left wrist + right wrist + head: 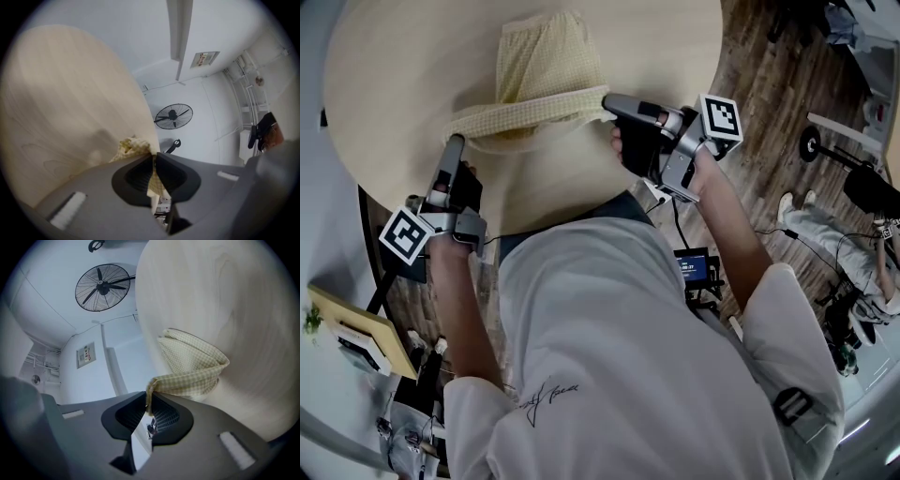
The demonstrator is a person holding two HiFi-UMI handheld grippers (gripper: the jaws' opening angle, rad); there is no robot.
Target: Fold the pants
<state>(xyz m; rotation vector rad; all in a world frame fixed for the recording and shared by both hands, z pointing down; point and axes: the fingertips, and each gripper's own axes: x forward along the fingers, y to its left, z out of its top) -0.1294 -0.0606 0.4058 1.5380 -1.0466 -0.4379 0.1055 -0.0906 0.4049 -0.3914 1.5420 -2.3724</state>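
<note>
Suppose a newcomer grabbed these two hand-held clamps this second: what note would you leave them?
Left gripper: shut on one end of the yellow checked pants.
Right gripper: shut on the other end of the same edge.
Where: the pants lie on the round wooden table. Their near edge is raised and stretched between the two grippers, and the rest lies flat beyond it.
Done: both ends gripped, edge lifted.
Left: probably carry that edge over the flat part, lay it down, let go, then make any further folds.

Lab-like workroom, white walls [140, 42], large fan [173, 116], cabled screen [692, 267], plank floor [769, 103]
</note>
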